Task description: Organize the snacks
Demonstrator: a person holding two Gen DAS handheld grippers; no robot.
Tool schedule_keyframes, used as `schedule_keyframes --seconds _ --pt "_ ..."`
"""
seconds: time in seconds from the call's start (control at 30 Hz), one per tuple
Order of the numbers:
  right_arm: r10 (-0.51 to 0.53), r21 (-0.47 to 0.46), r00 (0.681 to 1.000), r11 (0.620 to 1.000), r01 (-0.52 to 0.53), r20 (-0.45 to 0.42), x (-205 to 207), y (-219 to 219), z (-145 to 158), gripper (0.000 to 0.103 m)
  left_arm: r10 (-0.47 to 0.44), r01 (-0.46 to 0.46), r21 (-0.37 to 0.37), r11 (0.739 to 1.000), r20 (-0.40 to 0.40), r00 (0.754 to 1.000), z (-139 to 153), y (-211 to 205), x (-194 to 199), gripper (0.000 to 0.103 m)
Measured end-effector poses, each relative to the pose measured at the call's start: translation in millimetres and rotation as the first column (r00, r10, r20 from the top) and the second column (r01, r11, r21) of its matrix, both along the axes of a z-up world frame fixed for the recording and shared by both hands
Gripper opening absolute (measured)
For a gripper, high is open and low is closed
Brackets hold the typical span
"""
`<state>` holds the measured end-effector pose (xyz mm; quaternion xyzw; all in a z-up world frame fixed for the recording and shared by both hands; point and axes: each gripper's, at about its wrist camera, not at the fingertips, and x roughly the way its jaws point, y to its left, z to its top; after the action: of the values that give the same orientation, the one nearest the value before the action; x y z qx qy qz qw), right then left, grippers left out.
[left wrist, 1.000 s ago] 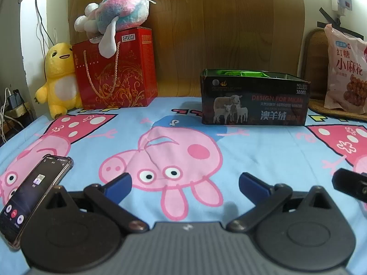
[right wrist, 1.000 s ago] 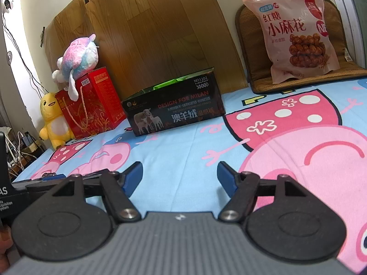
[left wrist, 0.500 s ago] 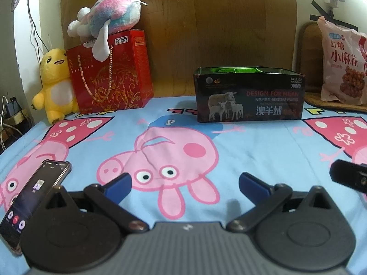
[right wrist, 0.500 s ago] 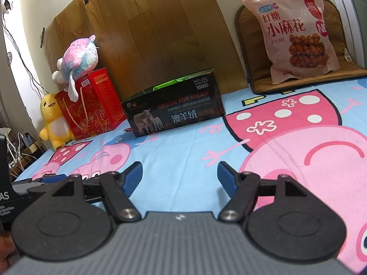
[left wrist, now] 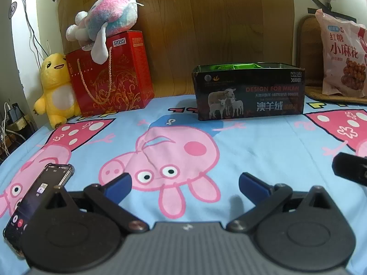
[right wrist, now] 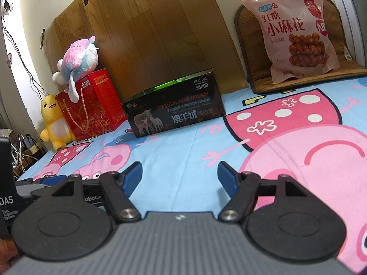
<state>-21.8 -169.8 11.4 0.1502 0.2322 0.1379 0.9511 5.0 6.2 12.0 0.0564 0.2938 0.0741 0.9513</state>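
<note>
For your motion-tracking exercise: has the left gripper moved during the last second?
Yes. The left gripper turned slightly left: the dark box slid rightward in its view.

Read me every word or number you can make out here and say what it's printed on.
"DESIGN FOR MILAN", "澳羊绒", "NO.L102", "3800D": black box.
"红糖", "小麻花": pink snack bag.
"好吃点": red gift box.
"DAS": black device at the left edge.
Smaller print on all four: too blurred to read.
</note>
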Motion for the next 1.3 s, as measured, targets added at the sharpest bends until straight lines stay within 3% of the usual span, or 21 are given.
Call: schedule_keyframes --seconds 1.3 --pt "-0.001 0.031 1.000 1.000 0.001 0.015 -1.9 -1.0 -1.1 0.075 -0.012 0.013 0.051 0.999 -0.015 1.000 -2.1 -5.8 0.6 0.103"
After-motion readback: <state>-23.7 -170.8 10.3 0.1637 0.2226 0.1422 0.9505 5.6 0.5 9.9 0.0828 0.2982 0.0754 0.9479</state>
